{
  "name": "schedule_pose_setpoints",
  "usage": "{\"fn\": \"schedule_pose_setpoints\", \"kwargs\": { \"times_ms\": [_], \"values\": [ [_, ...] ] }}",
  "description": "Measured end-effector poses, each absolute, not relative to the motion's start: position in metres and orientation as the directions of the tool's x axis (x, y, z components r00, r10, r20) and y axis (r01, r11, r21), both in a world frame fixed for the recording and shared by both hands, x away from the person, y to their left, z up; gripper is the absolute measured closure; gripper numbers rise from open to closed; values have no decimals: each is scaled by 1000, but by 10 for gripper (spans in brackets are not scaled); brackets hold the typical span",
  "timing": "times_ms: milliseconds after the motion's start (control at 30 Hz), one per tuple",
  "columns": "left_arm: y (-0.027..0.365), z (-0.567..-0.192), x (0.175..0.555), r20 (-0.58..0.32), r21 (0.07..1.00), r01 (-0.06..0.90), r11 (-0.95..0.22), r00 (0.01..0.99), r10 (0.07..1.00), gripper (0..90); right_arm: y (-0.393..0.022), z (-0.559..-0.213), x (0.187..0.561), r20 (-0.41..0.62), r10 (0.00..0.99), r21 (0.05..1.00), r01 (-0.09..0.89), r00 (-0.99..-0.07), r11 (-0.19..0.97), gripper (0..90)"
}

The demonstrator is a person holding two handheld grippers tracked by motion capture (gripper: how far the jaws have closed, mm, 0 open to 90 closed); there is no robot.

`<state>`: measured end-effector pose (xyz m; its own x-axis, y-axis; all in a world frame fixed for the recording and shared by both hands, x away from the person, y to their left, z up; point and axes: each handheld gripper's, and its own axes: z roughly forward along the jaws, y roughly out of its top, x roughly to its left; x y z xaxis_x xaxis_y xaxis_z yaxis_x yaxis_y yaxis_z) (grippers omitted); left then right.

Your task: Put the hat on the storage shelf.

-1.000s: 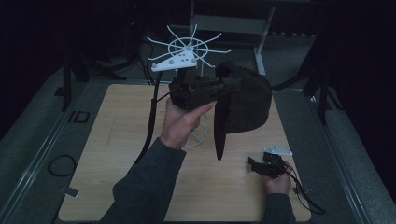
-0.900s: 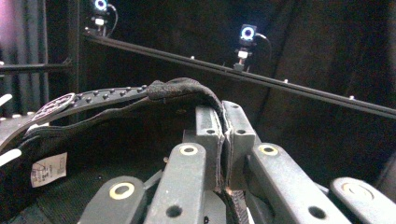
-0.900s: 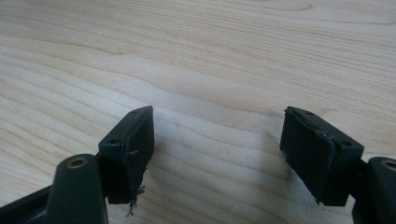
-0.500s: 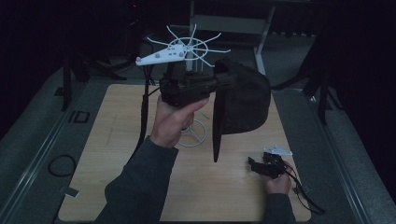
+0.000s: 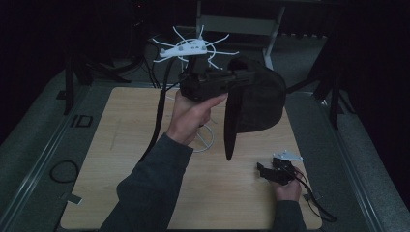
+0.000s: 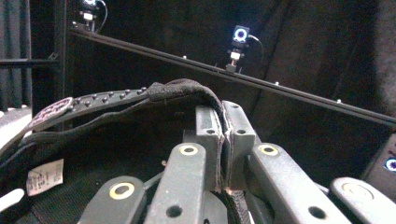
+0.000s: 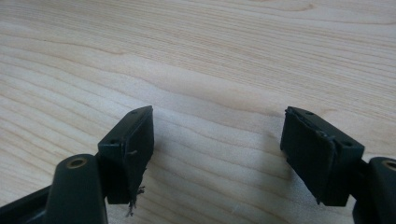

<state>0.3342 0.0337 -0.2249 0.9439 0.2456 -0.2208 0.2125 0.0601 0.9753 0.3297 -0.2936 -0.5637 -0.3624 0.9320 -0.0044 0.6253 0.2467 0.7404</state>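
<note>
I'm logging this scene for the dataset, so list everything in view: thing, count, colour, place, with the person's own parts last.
Cap: one, dark, held up above the table's far half, brim hanging down, its edge clamped in the left gripper.
White stand: one, white wire ring base on the table under the raised hand.
Table: one, light wood top, centre of the high view.
Cable loop: one, black, on the grey floor left of the table.
Left gripper: one, black with a white pronged plate on top, raised, jaws shut on the cap's edge.
Right gripper: one, black, low over the table's near right corner, jaws open, nothing between them.
Left hand: one, grey sleeve.
Right hand: one, near edge.
</note>
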Motion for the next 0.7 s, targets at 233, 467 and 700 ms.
{"fn": "schedule_pose_setpoints", "kwargs": {
  "times_ms": [233,467,700],
  "values": [
    [20,-217,345,-207,978,202,46,944,256,874,-294,-564,330,-3,930,739,626,-367,249,250],
    [15,-214,358,-224,975,221,40,945,240,873,-294,-564,330,-2,930,738,626,-369,250,246],
    [19,-213,369,-248,969,245,44,935,253,872,-294,-564,330,-3,928,737,626,-372,253,242]
  ]
}}
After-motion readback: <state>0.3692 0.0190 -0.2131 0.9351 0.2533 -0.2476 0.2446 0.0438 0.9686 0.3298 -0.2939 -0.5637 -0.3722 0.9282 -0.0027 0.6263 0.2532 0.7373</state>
